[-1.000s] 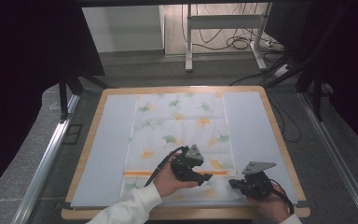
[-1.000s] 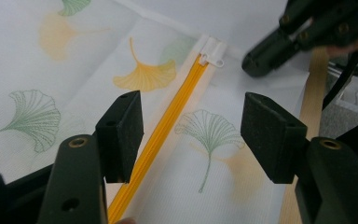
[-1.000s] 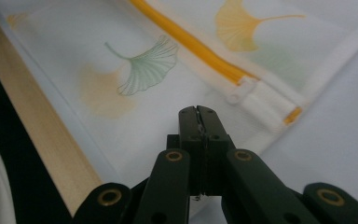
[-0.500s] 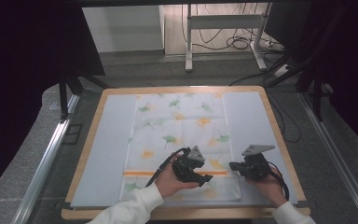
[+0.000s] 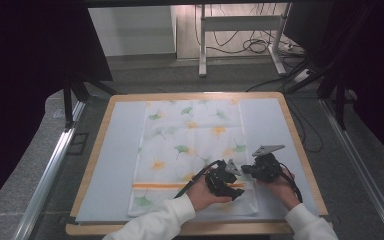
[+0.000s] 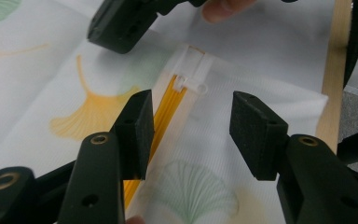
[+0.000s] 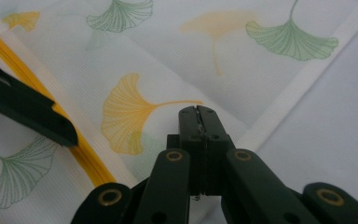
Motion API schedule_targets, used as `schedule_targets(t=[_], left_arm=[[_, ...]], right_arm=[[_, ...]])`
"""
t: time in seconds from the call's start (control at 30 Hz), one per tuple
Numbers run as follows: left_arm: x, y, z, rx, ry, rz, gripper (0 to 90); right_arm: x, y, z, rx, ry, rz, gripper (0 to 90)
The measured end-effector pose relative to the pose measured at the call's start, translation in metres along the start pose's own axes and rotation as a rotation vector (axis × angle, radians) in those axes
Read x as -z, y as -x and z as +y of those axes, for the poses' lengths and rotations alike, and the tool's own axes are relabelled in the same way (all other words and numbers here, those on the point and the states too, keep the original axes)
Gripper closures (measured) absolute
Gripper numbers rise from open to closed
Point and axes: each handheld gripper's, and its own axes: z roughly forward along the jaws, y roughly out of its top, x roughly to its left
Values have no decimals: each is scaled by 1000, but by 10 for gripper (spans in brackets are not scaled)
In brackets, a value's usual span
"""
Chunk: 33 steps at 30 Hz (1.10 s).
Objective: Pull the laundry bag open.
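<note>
Cloth bag: white mesh pouch [image 5: 190, 155] with ginkgo-leaf print, flat on the grey mat [image 5: 115, 165] of the wooden tray [image 5: 300, 150]; I see my work zone at 5 o'clock of the pouch, near its right edge.
Zipper: orange zipper [image 5: 170, 185] runs 9-to-3 across the pouch's near end.
Left gripper: my left gripper [image 5: 230, 184] sits over the zipper's right end; jaws part open and just been closing, nothing pinched yet, pads astride the orange teeth and fabric.
Right gripper: my right gripper [image 5: 247, 170] at 2 o'clock of the left one, jaws pressed fully together, tips low over the fabric; can't tell if any cloth is caught.
Left gripper view extra: shows white slider and pull tab [image 6: 189, 84] at 12 o'clock ahead of the pads [image 6: 135, 133]; high view too small for that.
Right gripper view extra: closed tips [image 7: 198, 116] next to a yellow leaf, white hem [image 7: 298, 84] at 2 o'clock; left jaw crosses the zipper at 9 o'clock.
High view extra: both hands and white sleeves [image 5: 155, 222] entering at 6 o'clock.
Change: right gripper moved from the pouch's near right corner toward 11 o'clock, now just beside the left; left shifted right along the zipper.
</note>
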Motion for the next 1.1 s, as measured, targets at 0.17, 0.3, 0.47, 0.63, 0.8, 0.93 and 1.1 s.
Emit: schedule_targets(t=[0.17, 0.3, 0.47, 0.63, 0.8, 0.93, 1.1], left_arm=[[-13, 3, 8, -10, -11, 18, 504], [-21, 8, 12, -19, -15, 32, 499], [-26, 8, 13, -26, -16, 54, 536], [-29, 8, 12, -39, -32, 56, 594], [-28, 4, 11, -35, -30, 52, 686], [-28, 3, 11, -42, -30, 55, 734], [-25, 2, 10, -52, -21, 51, 812]], right_arm=[[-1, 4, -2, -9, -1, 3, 893], [-2, 5, -2, -13, -1, 9, 893], [-2, 6, -3, -12, 2, 15, 894], [-2, 7, -3, -15, 6, 19, 894], [-2, 8, -4, -19, 4, 25, 894], [-2, 8, -4, -17, 4, 25, 894], [-2, 8, -4, -14, 4, 25, 894]])
